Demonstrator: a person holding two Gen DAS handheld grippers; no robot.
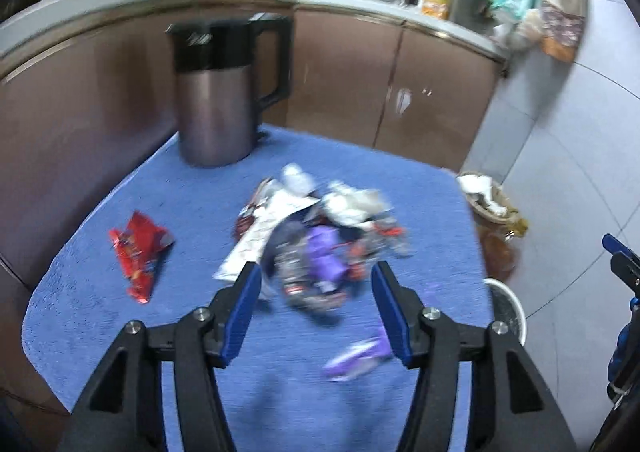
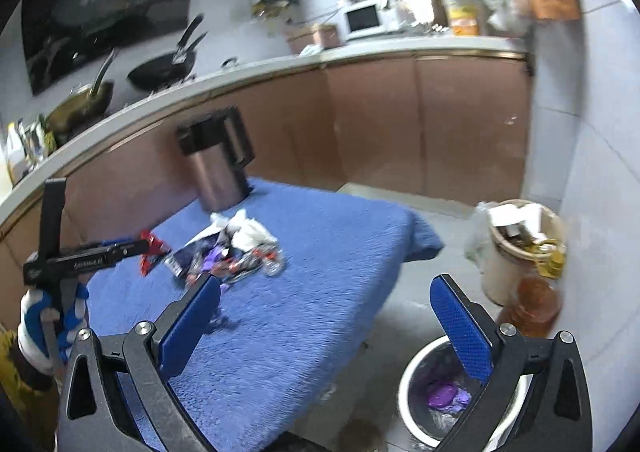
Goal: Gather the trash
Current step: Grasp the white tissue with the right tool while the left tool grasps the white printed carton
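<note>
Left tool [image 1: 316, 288]: jaws spread wide and empty, hovering low over the blue-covered bench [image 1: 100, 292], aimed at the wrapper heap.
Right tool [image 2: 326, 300]: jaws likewise spread wide, holding nothing; it hangs past the bench's near corner, above the floor and the white bin [image 2: 408, 384].
White bin: stands on the floor just beside the bench; a purple wrapper already lies inside, so collection appears under way.
Purple wrapper [image 1: 356, 360]: lies alone on the bench, nearest the left tool, partly hidden by its right finger.
Wrapper heap [image 1: 320, 236]: a loose pile of crumpled foil packets, white paper and a purple piece in mid-bench, just beyond the left fingertips; blur hides the finer detail.
Red wrapper [image 1: 138, 252]: lies apart from the heap, toward the left edge of the bench.
Handling: the pieces are judged light, thin, soft and crinkly, with slick film surfaces; a pinch on a raised fold or bunched ridge should hold better than one on a flat sheet, which may slide from the pads. Closing on the heap may lift several pieces, and some could drop.
Kettle [image 1: 224, 92]: a metal jug with black lid and handle, upright at the far corner of the bench, well clear of the heap.
Full waste basket [image 2: 520, 244]: stands on the floor beyond the white bin.
</note>
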